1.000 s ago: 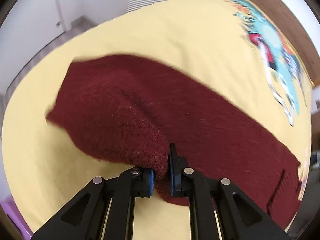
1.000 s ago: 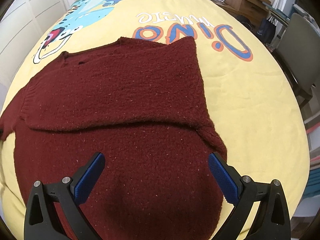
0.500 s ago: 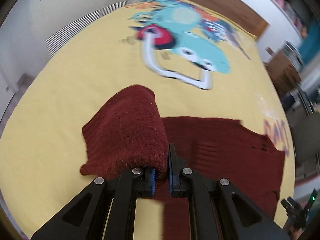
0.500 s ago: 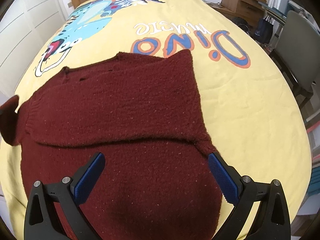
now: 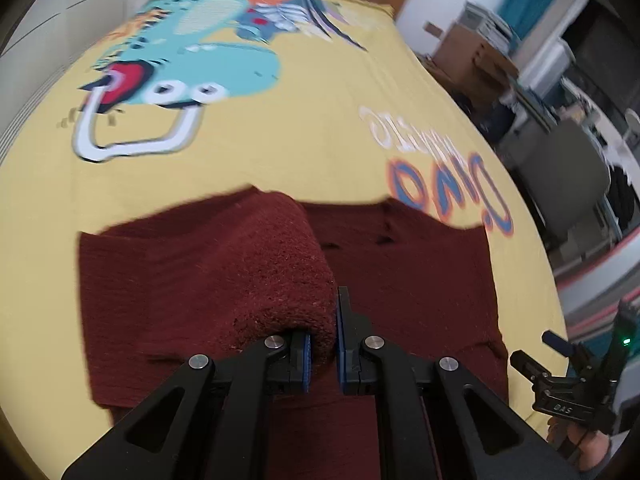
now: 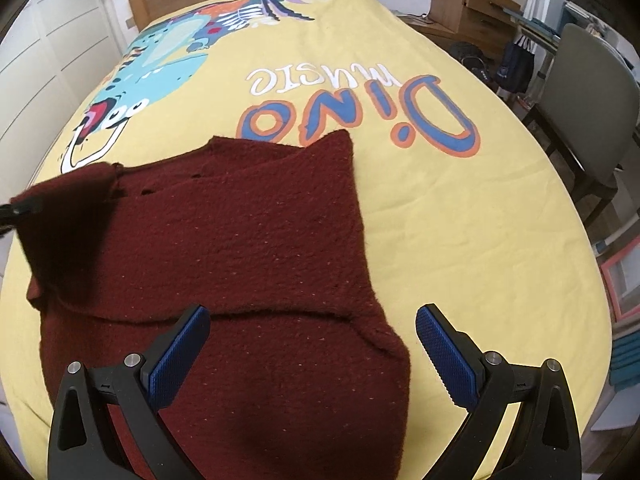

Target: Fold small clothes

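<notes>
On a bed with a yellow dinosaur-print cover (image 6: 460,216) lies a dark red knitted sweater (image 6: 248,232), one sleeve already folded across its body. At its left side, the left claw (image 5: 322,344) is clamped on the other sleeve (image 5: 256,276), lifting it above the body. Nearer the hem, the right claw (image 6: 312,352) hangs with fingers wide apart, holding nothing.

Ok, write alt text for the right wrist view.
Open right gripper hovers over a partly folded maroon sweater on a yellow dinosaur-print bedspread. At the left edge, one part of the sweater is lifted. A grey chair stands right.
</notes>
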`<state>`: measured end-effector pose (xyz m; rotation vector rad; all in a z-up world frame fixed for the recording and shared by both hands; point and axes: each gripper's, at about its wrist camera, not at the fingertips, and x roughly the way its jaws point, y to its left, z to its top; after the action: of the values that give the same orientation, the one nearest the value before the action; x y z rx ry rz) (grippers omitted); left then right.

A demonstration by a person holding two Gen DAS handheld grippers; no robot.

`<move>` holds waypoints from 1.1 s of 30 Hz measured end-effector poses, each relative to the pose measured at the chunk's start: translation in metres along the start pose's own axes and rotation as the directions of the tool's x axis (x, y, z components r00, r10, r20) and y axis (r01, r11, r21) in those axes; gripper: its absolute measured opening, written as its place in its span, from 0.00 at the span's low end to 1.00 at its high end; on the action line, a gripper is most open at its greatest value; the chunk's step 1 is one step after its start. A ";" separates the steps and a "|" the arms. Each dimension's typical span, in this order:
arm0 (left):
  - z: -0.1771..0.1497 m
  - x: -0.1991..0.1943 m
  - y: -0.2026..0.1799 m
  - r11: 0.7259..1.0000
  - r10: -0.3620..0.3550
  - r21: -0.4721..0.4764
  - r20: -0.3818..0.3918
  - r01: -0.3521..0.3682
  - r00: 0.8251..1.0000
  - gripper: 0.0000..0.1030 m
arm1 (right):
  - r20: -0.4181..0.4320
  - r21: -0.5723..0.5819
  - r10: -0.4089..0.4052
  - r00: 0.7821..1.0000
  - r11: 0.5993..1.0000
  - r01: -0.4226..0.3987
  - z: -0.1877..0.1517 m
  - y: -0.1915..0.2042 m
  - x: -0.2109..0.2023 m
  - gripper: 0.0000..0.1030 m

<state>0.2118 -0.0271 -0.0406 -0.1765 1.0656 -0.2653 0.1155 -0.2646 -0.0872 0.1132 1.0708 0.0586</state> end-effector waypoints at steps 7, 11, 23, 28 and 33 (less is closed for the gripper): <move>-0.039 0.062 -0.007 0.998 0.070 0.018 -0.112 -0.068 0.991 0.07 | -0.042 0.014 0.003 0.999 1.000 -0.003 -0.013 -0.008 0.012 0.99; -0.057 0.079 -0.005 0.993 0.109 0.059 -0.142 -0.102 0.984 0.09 | -0.063 0.024 0.005 0.998 1.000 -0.003 -0.021 -0.011 0.020 0.99; -0.060 0.086 -0.022 0.986 0.158 0.090 -0.183 -0.144 0.970 0.73 | -0.081 0.055 0.025 0.996 0.998 -0.021 -0.033 -0.018 0.027 0.99; -0.059 0.074 -0.028 0.980 0.173 0.124 -0.177 -0.152 0.969 0.98 | -0.071 0.063 0.022 0.997 0.998 -0.018 -0.032 -0.020 0.022 1.00; -0.057 0.049 -0.016 0.983 0.156 0.120 -0.158 -0.138 0.975 0.99 | -0.065 0.066 0.024 0.998 0.998 -0.020 -0.033 -0.021 0.019 0.99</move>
<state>0.1818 -0.0575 -0.1050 0.0236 1.2207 -0.2062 0.0959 -0.2812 -0.1219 0.1831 1.1377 0.0475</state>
